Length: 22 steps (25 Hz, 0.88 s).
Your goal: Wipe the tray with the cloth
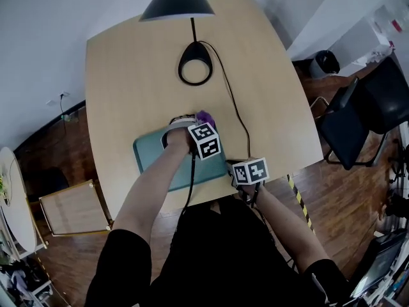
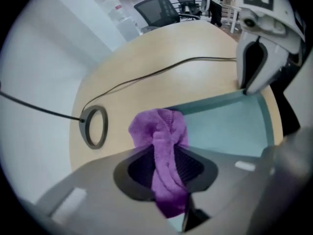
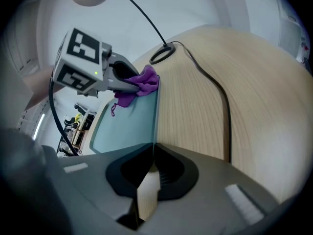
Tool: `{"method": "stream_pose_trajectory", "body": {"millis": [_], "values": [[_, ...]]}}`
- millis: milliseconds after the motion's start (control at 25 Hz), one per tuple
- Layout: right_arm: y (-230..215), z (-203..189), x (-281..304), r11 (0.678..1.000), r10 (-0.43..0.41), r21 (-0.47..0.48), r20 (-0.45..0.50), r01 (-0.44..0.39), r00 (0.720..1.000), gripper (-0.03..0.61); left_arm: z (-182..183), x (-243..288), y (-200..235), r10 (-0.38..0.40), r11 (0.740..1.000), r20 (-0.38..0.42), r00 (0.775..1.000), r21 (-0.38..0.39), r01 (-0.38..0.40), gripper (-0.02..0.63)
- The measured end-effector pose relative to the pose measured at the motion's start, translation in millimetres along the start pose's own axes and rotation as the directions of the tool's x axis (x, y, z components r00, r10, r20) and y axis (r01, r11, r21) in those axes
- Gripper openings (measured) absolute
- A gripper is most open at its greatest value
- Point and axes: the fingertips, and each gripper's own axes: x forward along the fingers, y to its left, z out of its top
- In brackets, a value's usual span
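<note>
At the wooden table [image 1: 128,75], my left claw [image 2: 168,168] is clamped on a bunched purple cloth [image 2: 164,131], which hangs over the far end of the teal tray [image 3: 127,126], close to its right-hand corner. Whether the cloth is pressing on the surface I cannot tell. My right claw [image 3: 152,173] is pinched shut on the tray's near right rim, pinning it in place.

By my judgement the wipe is under way, with most of the tray's floor left to cover. To do it well, I should lower the cloth until its loose end spreads flat, press lightly and draw it across in overlapping passes from the far end toward me, working into the corners. The right claw must grip firmly so the tray does not slide. The lamp [image 1: 195,64] and its cable [image 1: 233,107] lie just beyond the far rim, so strokes there should stop short of them
</note>
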Motion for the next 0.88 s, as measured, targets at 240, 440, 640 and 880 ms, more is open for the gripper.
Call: {"method": "stream_pose_trajectory", "body": {"millis": [240,440,640,880], "values": [[-1.6,0.2,-1.2,1.0,0.011,0.002,0.006,-0.011,1.0,0.021,25.0,-8.3,-28.5,-0.044,0.997,0.013,0.999,0.066,0.043,0.126],[-6.6,-2.5,-3.3,1.0,0.011,-0.007,0.0,-0.011,1.0,0.021,48.1,-19.7,-80.7,-0.083,0.985,0.043,0.996,0.157,0.076,0.127],[-7.2,-0.2,-2.7,1.0,0.0,-0.009,0.001,0.0,1.0,0.021,53.6,-34.2,-128.6,-0.191,0.964,0.066,0.979,0.199,0.175,0.127],[-8.5,-0.5,-2.0,1.0,0.004,-0.006,-0.003,-0.005,1.0,0.021,49.1,-48.4,-168.3,-0.302,0.933,0.106,0.947,0.237,0.27,0.127]]}}
